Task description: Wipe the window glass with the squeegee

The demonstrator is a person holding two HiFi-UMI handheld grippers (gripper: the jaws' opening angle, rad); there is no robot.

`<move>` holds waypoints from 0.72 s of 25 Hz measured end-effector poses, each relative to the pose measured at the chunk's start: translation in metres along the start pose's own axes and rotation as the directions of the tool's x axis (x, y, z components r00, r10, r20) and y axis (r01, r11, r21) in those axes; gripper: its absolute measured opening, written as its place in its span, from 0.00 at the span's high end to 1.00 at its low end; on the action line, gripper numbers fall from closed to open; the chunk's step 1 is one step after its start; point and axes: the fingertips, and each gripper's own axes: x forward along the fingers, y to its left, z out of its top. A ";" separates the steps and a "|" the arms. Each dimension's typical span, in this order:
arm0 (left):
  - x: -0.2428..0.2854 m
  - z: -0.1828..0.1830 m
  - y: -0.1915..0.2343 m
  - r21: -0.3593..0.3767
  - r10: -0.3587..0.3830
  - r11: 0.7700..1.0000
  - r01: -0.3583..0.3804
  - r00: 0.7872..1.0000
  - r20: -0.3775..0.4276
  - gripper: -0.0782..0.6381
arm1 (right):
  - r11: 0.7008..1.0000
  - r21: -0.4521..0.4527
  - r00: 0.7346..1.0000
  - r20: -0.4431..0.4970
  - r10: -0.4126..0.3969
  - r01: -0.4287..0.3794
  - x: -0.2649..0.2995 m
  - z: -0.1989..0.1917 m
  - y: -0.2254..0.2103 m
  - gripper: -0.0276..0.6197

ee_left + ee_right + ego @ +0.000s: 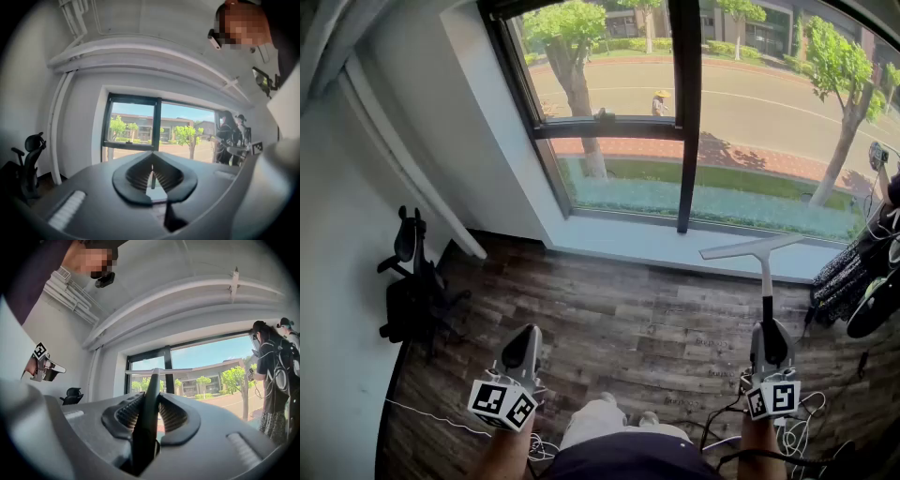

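The right gripper (pixel 770 330) is clamped on the dark handle of the squeegee (pixel 766 281). In the right gripper view its jaws press against the shaft from both sides, and the pale T-shaped blade (pixel 154 372) stands out ahead of them, set crosswise. The blade hangs over the window sill (pixel 656 246), short of the window glass (pixel 769 131), which rises ahead of and above this gripper, so I judge that no wiping contact has begun. The left gripper (pixel 525 337) sits level with the right one and well apart on its left. Its jaws are closed on each other with nothing between them, and it points toward the left pane. To do the approach well, lift the right gripper toward the top of the pane ahead and tilt the handle so the whole blade edge meets the glass at once. Then draw down in one even stroke under steady pressure, since a blade landing on one corner would likely skip and streak. The dark frame post (pixel 685 112) stands ahead and a little left of the right gripper, so each stroke should run on one side of it. Whether the rubber edge faces the glass is hard to tell at this angle. A person (pixel 274 376) stands off to the right gripper's right, near the glass, and the sweep should stop short of them.
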 end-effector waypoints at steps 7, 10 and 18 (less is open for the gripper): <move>0.028 -0.015 0.035 0.038 -0.017 0.999 0.018 0.999 -0.034 0.88 | 0.998 -0.054 1.000 0.001 0.023 -0.023 0.040 -0.007 0.018 0.80; 0.060 -0.022 0.058 -0.016 -0.046 0.999 0.045 0.998 -0.051 0.88 | 0.999 -0.033 1.000 -0.015 0.001 -0.001 0.063 -0.013 0.031 0.80; 0.149 -0.003 0.122 -0.033 -0.123 0.992 0.123 0.992 -0.023 0.88 | 0.998 -0.058 1.000 -0.002 -0.021 0.021 0.157 -0.012 0.061 0.80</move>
